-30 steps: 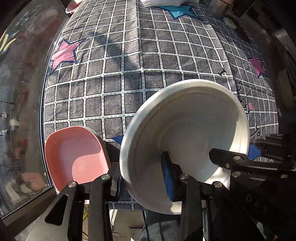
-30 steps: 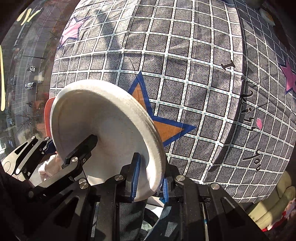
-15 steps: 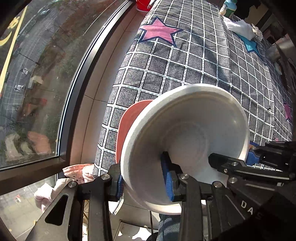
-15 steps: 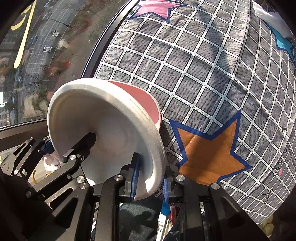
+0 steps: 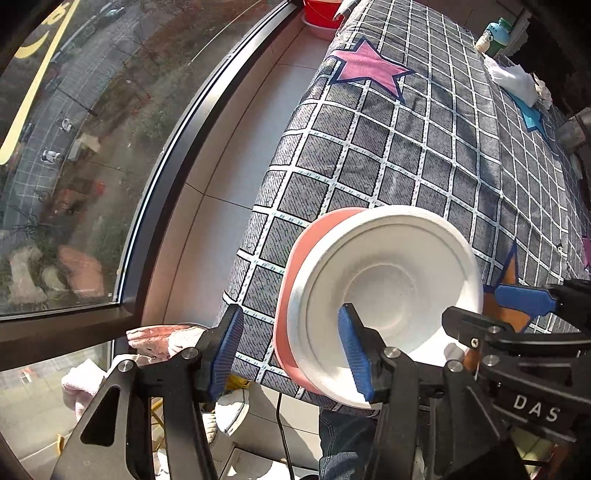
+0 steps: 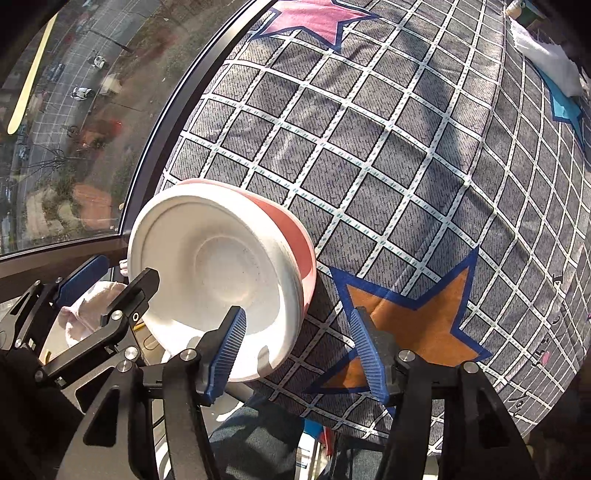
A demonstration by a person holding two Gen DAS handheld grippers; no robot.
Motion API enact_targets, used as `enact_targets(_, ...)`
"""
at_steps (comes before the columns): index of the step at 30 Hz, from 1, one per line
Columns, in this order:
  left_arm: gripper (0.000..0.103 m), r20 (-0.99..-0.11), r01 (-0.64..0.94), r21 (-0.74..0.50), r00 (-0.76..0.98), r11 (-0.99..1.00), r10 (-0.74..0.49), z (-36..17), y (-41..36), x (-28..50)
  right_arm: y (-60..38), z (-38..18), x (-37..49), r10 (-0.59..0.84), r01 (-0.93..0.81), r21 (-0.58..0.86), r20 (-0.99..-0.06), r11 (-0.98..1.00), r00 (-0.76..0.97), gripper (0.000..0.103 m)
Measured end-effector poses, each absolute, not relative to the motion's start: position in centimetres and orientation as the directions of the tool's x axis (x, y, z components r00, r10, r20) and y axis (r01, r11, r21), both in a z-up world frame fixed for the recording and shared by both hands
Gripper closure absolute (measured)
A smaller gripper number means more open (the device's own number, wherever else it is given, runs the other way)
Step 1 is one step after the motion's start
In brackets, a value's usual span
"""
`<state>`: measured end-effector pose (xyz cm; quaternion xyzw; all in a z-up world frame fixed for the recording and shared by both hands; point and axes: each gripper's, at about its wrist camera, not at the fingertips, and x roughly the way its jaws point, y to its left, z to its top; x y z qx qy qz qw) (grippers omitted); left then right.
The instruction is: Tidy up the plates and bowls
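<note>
A white bowl (image 5: 384, 291) sits nested inside a pink bowl (image 5: 295, 266) at the near left corner of the grey checked cloth; both show in the right wrist view too, the white bowl (image 6: 218, 273) and the pink bowl (image 6: 299, 240). My left gripper (image 5: 291, 350) is open, its fingers spread on either side of the bowls' near rim without clamping it. My right gripper (image 6: 299, 350) is open too, its left finger over the white bowl's rim and its right finger over the orange star.
The checked cloth (image 5: 424, 147) with star prints covers the table. A window and its sill (image 5: 207, 155) run along the left edge. A red basin (image 5: 321, 14), a green bottle (image 5: 495, 35) and white cloths (image 5: 513, 79) lie at the far end.
Both grippers carried the white bowl left, set it into the pink bowl and opened, letting it go.
</note>
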<state>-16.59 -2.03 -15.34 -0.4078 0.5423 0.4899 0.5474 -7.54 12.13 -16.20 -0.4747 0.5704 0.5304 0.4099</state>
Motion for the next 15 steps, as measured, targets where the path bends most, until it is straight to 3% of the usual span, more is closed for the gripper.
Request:
enact_targets(2,0.021,-0.994,-0.984,0.054,-0.037,0.171,0.103,-14.8,-1.9,-17.4,12.2,-15.5,-6.4,-0.081,-0.973,0.232,-0.969,0.000,-0.232,0.007)
enact_targets(3,0.020,-0.993,-0.985,0.043,-0.024,0.166,0.114,-14.5,-2.0,-17.7,12.2,-15.2,-5.9,-0.072,-0.968,0.251,-0.965,0.014,-0.251,0.001)
enact_targets(7,0.000,-0.989,-0.969,0.092,-0.063,0.227,0.133,-13.5,-2.7,-17.0,11.6,-13.9,-4.9,-0.043,-0.961,0.271,-0.961,0.060,-0.273,0.001)
enact_targets(15,0.000,-0.980,-0.930,0.127,-0.064,0.345,0.191,-11.3,-5.3,-14.6,7.4,-8.0,-2.7,0.095,-0.990,0.141,-0.986,0.003,-0.140,0.001)
